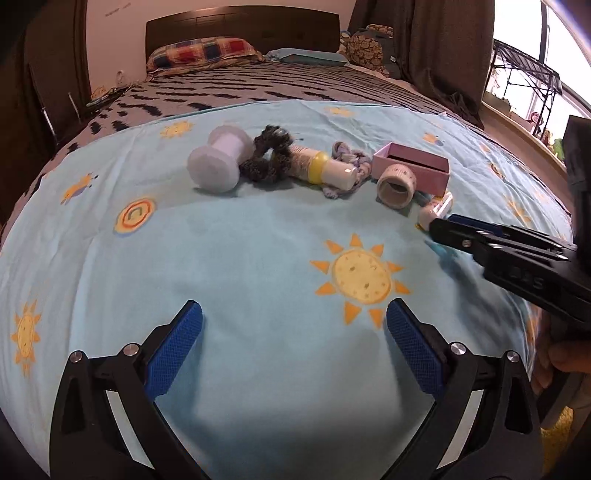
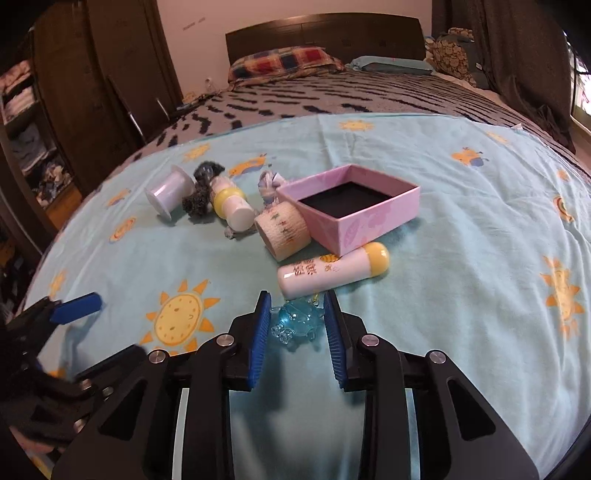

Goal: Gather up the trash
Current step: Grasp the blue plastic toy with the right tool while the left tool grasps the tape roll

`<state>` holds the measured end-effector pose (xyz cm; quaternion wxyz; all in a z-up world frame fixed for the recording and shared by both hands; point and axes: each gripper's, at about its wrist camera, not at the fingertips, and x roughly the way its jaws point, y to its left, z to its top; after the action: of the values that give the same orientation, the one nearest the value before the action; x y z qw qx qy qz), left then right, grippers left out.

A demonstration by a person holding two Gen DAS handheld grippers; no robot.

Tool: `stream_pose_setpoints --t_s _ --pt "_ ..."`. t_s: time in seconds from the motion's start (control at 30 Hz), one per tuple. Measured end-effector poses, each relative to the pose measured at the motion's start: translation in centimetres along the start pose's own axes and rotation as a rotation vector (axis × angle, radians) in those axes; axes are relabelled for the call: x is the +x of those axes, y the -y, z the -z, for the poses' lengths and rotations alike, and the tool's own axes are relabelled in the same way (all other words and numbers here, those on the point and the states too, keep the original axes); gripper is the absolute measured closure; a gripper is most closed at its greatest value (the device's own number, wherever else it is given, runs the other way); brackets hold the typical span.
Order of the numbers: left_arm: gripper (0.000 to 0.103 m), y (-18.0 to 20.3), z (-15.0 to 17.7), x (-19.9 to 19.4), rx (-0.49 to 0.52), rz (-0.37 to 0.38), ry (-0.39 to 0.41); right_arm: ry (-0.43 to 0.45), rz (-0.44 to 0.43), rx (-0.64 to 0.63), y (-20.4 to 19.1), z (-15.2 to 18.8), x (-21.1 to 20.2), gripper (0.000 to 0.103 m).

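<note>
One blue glass pig [image 2: 297,322] lies between the right gripper [image 2: 298,325] pads, jaws clenched on it, just in front of the pink box [image 2: 373,225] | pig's long axis crosswise | box holds only black lining (no trash) | left gripper [image 1: 293,328] spread wide, empty, farther off.

Bedroom – dark wooden headboard [image 2: 325,35], brown wardrobe [image 2: 99,74], pale wall [image 2: 195,40], dark curtains [image 1: 424,40], bright window [image 1: 532,74]

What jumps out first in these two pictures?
The right gripper is closed around a clear blue pig charm on the sun-patterned sheet. Just behind it lies a white tube against an open pink box. The left gripper hangs open, empty.
</note>
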<state>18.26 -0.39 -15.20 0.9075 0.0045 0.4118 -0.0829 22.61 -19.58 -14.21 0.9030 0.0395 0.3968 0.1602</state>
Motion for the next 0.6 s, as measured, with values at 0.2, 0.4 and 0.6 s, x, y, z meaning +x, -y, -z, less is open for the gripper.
stream_pose_setpoints --t_s 0.2,0.4,0.6 --pt "0.009 3.1 -2.3 1.2 0.061 0.025 0.020 0.089 0.041 0.046 2.8 -0.8 -3.9 0.073" --pt "0.029 5.9 -5.9 2.5 0.117 0.043 0.059 0.088 0.051 0.091 5.1 -0.7 -4.7 0.073" --pt "0.050 7.3 -7.6 4.9 0.149 0.055 0.030 0.093 0.046 0.097 5.9 -0.3 -5.4 0.073"
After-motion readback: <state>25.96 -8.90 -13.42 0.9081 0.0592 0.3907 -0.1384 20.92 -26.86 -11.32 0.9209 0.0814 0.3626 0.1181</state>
